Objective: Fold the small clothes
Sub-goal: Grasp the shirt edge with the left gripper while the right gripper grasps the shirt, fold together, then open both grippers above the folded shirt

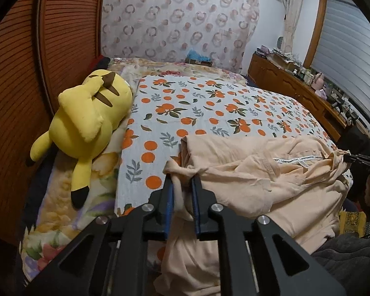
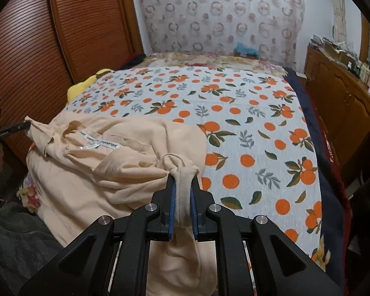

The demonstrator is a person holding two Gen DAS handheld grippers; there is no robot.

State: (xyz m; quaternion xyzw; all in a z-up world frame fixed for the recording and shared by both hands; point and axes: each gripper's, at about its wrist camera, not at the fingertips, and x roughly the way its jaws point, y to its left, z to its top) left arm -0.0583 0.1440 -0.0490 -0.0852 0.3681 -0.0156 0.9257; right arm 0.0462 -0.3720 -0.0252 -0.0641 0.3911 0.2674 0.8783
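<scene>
Two handheld grippers work over a bed whose orange-print quilt (image 1: 209,103) lies between a yellow plush toy (image 1: 86,123) by the slatted wooden panel (image 1: 19,79) on the left and a cluttered wooden dresser (image 1: 291,83) on the right. A peach garment (image 1: 259,177), rumpled with its white neck label showing, sprawls across the quilt's near edge. Left gripper (image 1: 182,185) and right gripper (image 2: 183,185) each pinch a bunched corner of it, jaws narrow.
</scene>
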